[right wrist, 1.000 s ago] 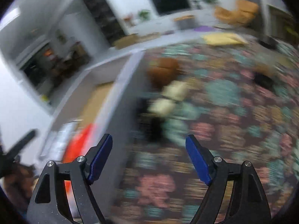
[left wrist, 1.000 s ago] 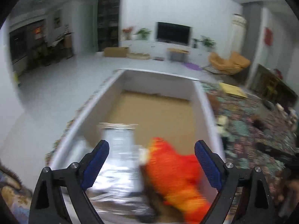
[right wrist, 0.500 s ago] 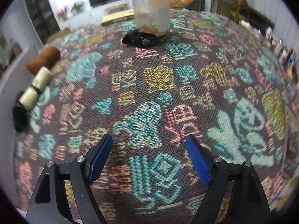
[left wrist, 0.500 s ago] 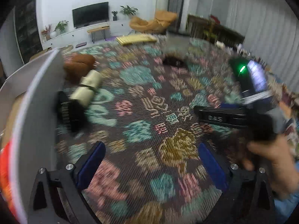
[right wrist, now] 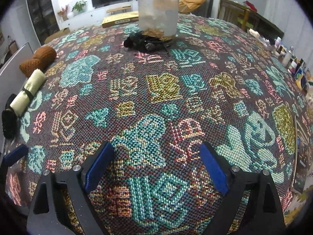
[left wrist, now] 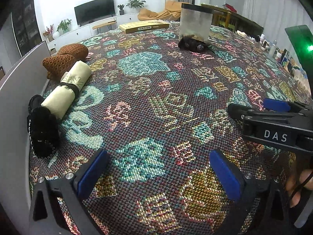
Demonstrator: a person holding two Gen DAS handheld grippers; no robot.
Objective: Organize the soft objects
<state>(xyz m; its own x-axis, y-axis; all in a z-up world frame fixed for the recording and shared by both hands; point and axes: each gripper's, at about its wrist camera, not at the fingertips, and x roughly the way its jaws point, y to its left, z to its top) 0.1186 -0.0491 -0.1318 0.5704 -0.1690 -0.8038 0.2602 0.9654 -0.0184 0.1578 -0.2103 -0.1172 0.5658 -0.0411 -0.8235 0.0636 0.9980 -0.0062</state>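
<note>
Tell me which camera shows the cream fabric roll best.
The left wrist view: the cream roll lies close and large, with its dark strap and printed marking readable. The right wrist view shows the same roll small and distorted at the left edge.

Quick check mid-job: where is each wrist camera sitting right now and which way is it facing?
Left wrist: on the left gripper, open and empty, angled down over the patterned cloth; the right gripper and fingers show.
Right wrist: on the right gripper, also open, empty.
Both show the cream roll, brown knit, black pile and clear tub.
</note>
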